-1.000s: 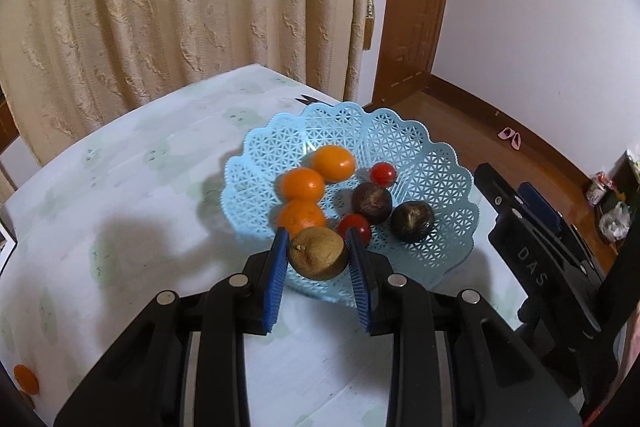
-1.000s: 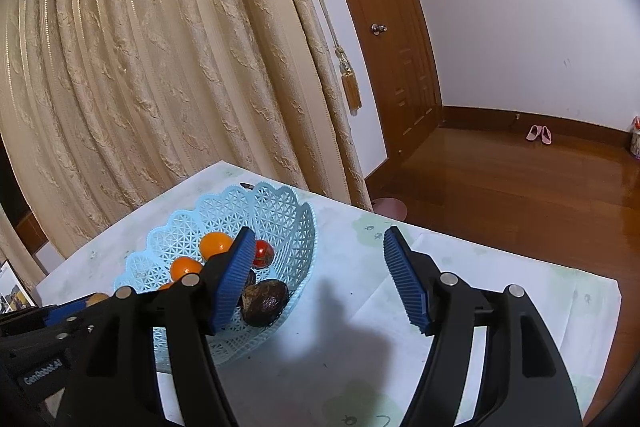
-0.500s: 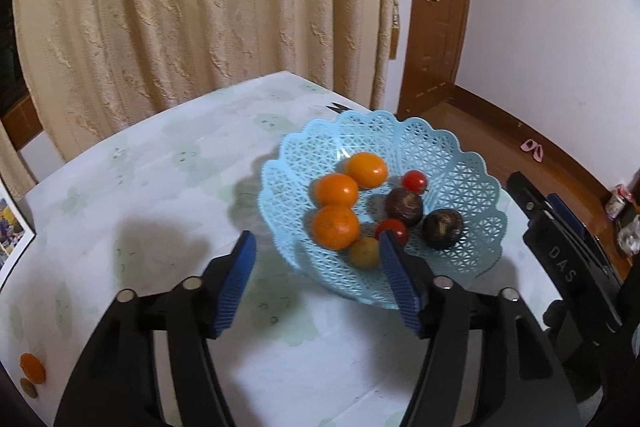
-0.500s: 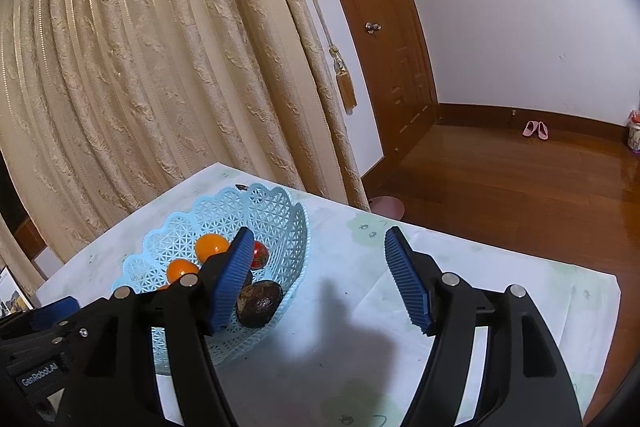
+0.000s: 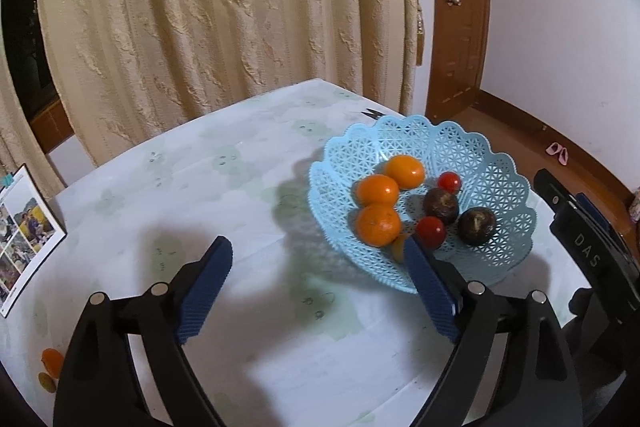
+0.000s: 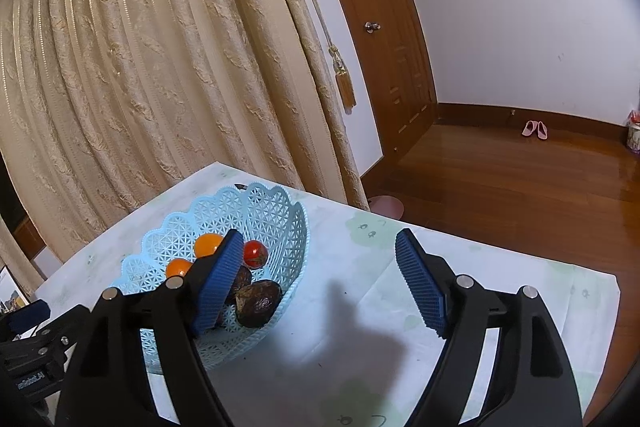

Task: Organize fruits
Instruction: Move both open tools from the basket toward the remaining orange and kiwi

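A light blue lattice basket (image 5: 500, 167) stands on the table and holds three oranges (image 5: 378, 225), two cherry tomatoes (image 5: 431, 231) and two dark brown fruits (image 5: 477, 225). A brownish fruit (image 5: 398, 247) lies at the basket's near rim, partly hidden behind my left gripper's right finger. My left gripper (image 5: 318, 261) is open and empty, above the table to the basket's left. My right gripper (image 6: 320, 259) is open and empty, just right of the basket (image 6: 276, 223). An orange fruit (image 5: 52, 359) lies at the table's left edge.
A photo card (image 5: 24, 227) lies at the far left of the table. The other gripper's black body (image 5: 592, 259) is close at the basket's right. Curtains (image 5: 220, 7) hang behind the table. A wooden floor (image 6: 520, 179) and door (image 6: 384, 27) are to the right.
My left gripper opened and let the brownish fruit go into the basket, then drew back and to the left. My right gripper stayed open and barely moved.
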`<state>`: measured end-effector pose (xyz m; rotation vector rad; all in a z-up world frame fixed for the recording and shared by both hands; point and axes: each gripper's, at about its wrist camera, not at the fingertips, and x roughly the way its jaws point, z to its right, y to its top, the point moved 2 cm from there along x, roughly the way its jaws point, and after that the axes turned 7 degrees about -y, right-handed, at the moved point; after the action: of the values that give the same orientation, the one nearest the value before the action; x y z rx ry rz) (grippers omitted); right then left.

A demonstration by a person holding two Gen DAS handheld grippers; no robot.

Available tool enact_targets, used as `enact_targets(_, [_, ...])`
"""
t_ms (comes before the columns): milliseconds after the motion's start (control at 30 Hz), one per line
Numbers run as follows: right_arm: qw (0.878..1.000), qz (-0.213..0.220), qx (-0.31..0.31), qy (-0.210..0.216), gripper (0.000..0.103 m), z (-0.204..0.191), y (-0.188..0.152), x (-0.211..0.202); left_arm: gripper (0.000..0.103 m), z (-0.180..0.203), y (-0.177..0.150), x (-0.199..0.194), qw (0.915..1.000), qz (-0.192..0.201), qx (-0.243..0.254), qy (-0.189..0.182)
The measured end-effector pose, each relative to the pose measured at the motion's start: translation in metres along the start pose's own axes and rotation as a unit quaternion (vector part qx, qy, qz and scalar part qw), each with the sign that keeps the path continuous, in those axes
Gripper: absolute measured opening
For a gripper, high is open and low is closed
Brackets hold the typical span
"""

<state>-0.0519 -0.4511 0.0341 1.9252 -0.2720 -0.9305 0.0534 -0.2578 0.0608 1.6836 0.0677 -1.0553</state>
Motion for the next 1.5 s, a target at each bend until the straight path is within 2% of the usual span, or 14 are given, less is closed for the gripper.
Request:
enact_targets(233, [1.0,-0.002,0.003,0.0,0.081,0.002,0.001,0.0,0.089,-0.017,-0.012,-0.01,0.9997,-0.003,-0.019,0.016])
enact_targets(567, [1.0,0.0,-0.004,-0.009,0.084,0.0,0.0,-0.001,0.089,-0.068,-0.036,-0.039,0.9968,0.001,-0.059,0.054])
enact_targets(667, [1.0,0.012,-0.019,-0.011,0.084,-0.005,0.0,-0.005,0.089,-0.083,-0.045,-0.051,0.9956,0.008,-0.066,0.066])
enact_targets(767, [0.998,0.042,-0.049,-0.008,0.085,-0.016,-0.002,-0.018,0.089,-0.097,-0.054,-0.063,0.9943,0.015,-0.065,0.082])
enact_targets(800, [0.997,0.049,-0.061,-0.003,0.09,-0.02,-0.004,-0.022,0.09,-0.101,-0.056,-0.066,0.9939,0.018,-0.065,0.088])
enact_targets(933, [0.991,0.059,-0.113,0.034,0.094,-0.042,-0.015,-0.037,0.092,-0.122,-0.072,-0.08,0.9901,0.025,-0.067,0.121])
enact_targets(1200, [0.977,0.019,-0.162,0.134,0.094,-0.097,-0.037,-0.065,0.093,-0.162,-0.1,-0.097,0.9829,0.014,-0.102,0.153])
enact_targets(1500, [0.958,-0.018,-0.2,0.203,0.094,-0.159,-0.057,-0.088,0.093,-0.192,-0.119,-0.113,0.9773,0.011,-0.13,0.167])
